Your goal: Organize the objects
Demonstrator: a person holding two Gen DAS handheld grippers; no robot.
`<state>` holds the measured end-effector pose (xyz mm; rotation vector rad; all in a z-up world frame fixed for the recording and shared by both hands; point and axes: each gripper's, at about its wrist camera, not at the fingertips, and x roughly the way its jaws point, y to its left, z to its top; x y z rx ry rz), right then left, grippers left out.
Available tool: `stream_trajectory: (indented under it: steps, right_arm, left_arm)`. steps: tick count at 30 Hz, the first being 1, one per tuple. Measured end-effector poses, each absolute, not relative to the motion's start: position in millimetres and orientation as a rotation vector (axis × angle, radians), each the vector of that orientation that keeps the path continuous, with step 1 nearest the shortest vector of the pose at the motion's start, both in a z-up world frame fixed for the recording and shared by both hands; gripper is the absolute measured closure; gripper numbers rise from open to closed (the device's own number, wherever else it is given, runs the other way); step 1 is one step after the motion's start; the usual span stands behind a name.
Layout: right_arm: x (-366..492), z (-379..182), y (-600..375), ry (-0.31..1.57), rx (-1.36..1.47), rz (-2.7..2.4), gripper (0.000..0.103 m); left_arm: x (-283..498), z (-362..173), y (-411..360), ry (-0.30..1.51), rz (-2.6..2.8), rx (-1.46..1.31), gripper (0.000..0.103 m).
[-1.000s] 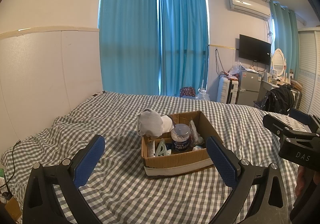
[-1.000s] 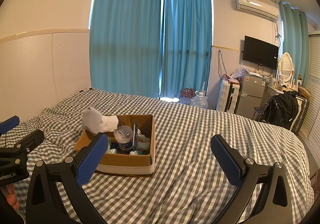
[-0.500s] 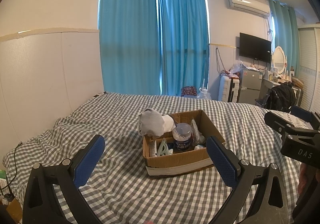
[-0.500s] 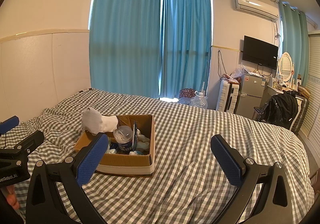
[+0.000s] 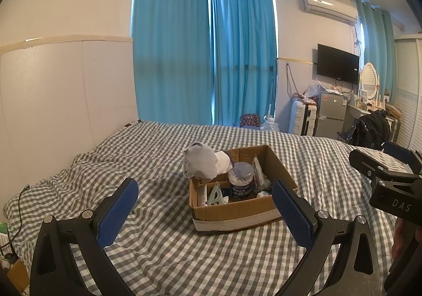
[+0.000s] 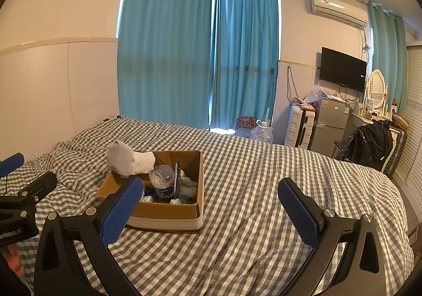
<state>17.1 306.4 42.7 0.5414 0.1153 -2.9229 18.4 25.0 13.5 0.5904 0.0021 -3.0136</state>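
Compared with a second ago, little has changed: in the left wrist view the cardboard box sits slightly lower and nearer the centre between the fingers, while the right wrist view is almost the same as before. The left tongs are spread wide and hold nothing, and the right tongs are likewise spread wide and empty; both hover above the bed with its grey-and-white checked cover. The box rests on that cover, its flaps open upward, and its long axis runs from the near side of the bed toward the teal curtains, turned a little to the right in the left view. A band of pale tape wraps its base. A white sock is draped over the far left corner of the box, its long axis lying across the rim with the rounded grey end hanging outside to the left. Inside stands an upright clear jar with a dark label, and beside it a pale green clip leans against the near wall. In the right view the box lies left of centre, partly behind the left finger.
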Motion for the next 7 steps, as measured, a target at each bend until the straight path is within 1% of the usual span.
stream_trajectory:
  steps: [7]
  right_arm:
    - [17.2, 42.8, 306.8, 0.117, 0.547, -2.923, 0.0]
  left_arm:
    - [18.6, 11.2, 27.4, -0.018, -3.013, 0.602, 0.0]
